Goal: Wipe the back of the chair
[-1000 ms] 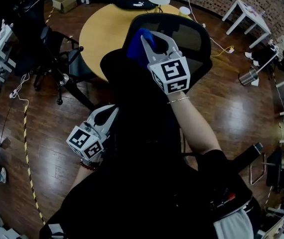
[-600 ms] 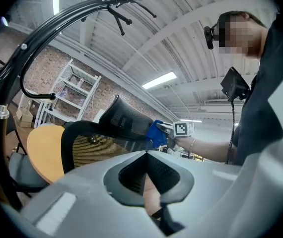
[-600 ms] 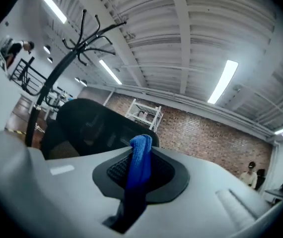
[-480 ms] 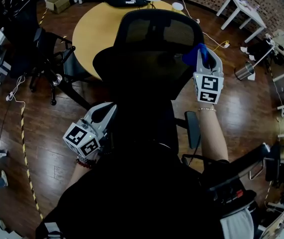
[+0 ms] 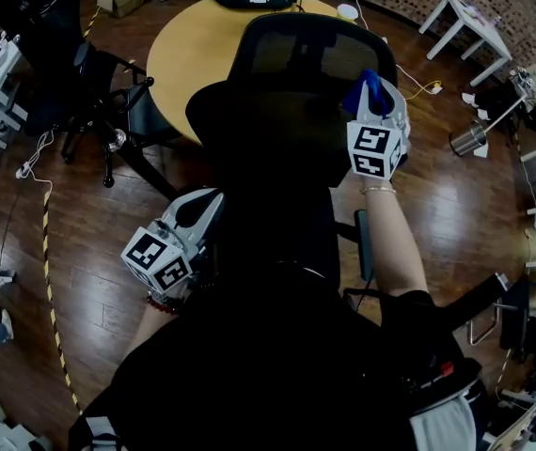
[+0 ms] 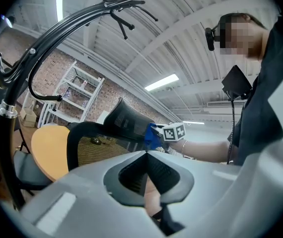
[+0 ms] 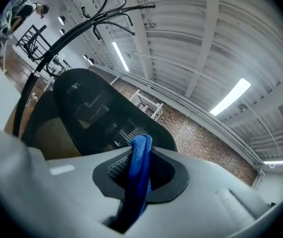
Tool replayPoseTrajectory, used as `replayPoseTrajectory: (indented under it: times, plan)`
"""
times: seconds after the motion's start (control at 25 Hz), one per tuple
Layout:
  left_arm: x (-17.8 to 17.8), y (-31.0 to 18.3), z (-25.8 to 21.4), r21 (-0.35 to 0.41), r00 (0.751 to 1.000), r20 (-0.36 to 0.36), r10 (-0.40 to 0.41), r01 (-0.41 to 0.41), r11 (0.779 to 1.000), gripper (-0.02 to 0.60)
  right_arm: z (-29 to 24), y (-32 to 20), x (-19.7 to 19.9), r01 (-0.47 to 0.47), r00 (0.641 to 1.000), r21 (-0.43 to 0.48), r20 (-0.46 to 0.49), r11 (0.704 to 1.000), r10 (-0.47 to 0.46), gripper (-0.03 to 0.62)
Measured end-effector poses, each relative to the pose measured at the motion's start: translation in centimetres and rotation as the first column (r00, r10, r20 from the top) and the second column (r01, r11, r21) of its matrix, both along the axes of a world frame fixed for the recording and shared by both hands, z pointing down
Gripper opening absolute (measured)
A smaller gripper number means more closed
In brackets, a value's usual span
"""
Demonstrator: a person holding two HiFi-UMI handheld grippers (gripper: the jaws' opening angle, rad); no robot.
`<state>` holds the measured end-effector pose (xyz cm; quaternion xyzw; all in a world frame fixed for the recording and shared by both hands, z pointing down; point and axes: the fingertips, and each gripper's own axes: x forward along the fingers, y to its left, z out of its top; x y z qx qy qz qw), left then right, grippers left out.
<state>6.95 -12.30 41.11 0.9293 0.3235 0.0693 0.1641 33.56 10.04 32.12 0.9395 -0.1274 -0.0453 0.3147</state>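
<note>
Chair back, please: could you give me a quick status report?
Right gripper shut on blue cloth, at right edge of chair back. Left gripper shut, empty, low. Nothing blocking.

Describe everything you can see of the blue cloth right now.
The blue cloth is a soft, fuzzy fabric, bright blue, bunched into a narrow upright fold. It is pinched between the shut jaws of the right hand-held gripper, with its rounded top sticking out past the jaw tips. It sits at the right edge of the black mesh chair back, seemingly against it.
</note>
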Motion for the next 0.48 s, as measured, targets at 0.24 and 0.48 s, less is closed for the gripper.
replayPoseTrajectory:
  times: [0.24,0.48]
  plan:
    - [-0.6,-0.5,0.0,-0.011,1.000,0.000,-0.015,0.015,1.000,0.006,0.1,-4.2,1.0,0.001,0.999,0.038,0.041,0.999,-0.003,0.031]
    - [-1.0,-1.0,0.6,-0.026,1.000,0.005,-0.008,0.008,1.000,0.006,0.1,-11.9,-0.2,0.185,0.975,0.080,0.108,0.979,-0.193,0.029]
